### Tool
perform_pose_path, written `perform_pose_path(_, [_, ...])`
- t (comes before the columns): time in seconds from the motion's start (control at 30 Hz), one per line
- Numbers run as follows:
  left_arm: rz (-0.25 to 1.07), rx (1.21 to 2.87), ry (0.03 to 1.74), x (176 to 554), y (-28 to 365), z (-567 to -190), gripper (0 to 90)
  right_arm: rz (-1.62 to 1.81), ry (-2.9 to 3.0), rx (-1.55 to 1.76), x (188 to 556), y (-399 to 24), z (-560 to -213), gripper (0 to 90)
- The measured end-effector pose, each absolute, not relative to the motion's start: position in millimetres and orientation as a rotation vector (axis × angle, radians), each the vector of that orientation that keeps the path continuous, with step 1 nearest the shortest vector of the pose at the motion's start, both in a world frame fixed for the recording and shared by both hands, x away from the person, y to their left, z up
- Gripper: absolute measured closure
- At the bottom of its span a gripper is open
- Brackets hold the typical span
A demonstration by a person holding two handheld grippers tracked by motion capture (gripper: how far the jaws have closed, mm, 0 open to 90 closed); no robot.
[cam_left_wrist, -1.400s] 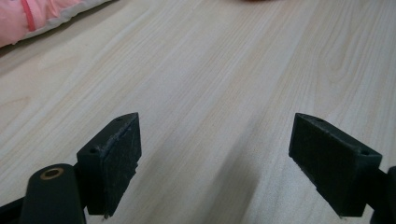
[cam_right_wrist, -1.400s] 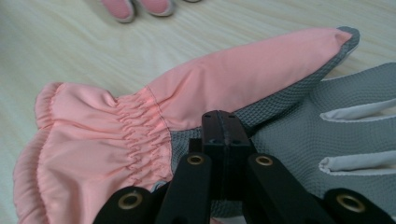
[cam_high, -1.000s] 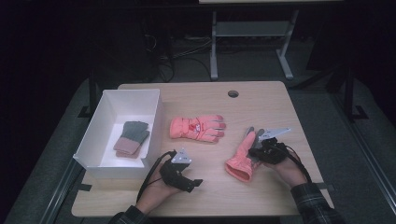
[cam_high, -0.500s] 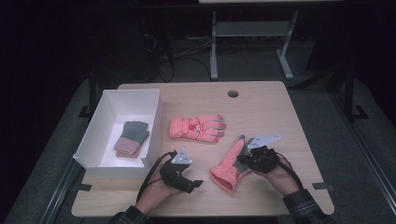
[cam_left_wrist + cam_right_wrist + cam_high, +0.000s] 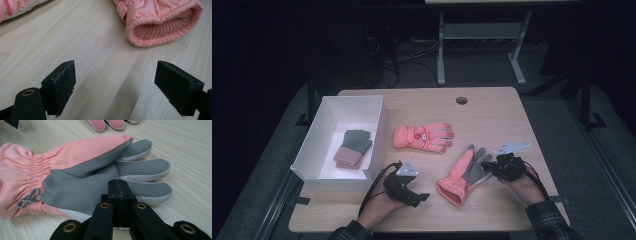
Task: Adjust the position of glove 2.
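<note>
Pinching the near glove (image 5: 460, 176) with the right gripper (image 5: 486, 164), jaws clamped fully together on what looks like a thin fold at the edge of the grey fingers, palm side up. Lying slantwise on the table (image 5: 492, 115) toward the person's side, cuff (image 5: 162, 30) pointing at the left gripper (image 5: 422, 197). Resting that left gripper low on the wood, jaws spread wide with nothing between them, just short of the open cuff. Risking a slip of the fold out of the pads on any lift, judging by so little fabric in the bite and the padded cuff's weight hanging at the far end. Risking also a drag rather than a carry, bunching the glove against the second glove (image 5: 423, 137) lying pink side up farther back, and nudging it askew. Possibly snagging the limp cuff on the wall of the white box (image 5: 377, 135), beside the knitted glove (image 5: 353, 147) inside, through too low a swing toward it.
</note>
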State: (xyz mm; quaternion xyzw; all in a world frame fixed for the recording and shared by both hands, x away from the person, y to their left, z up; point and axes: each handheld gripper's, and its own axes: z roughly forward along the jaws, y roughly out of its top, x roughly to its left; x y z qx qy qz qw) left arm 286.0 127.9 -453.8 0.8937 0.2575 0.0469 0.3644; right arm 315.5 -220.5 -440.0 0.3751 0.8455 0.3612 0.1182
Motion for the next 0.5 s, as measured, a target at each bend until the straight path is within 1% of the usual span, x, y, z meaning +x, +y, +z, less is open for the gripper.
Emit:
perform_pose_path(0.2, [0.114,2.291,0.669,286.0,127.1,-454.7,16.7,1.119,2.464,1.055,315.6,-207.6,-440.9,90.0])
perform_pose_path(0.33, [0.117,2.293,0.667,285.5,128.1,-454.3,16.7,1.025,2.537,1.010,316.4,-192.6,-451.6,90.0])
perform_pose_path(0.5, [0.122,2.301,0.661,286.1,128.0,-454.3,16.7,1.008,2.577,0.989,310.7,-185.7,-456.1,90.0])
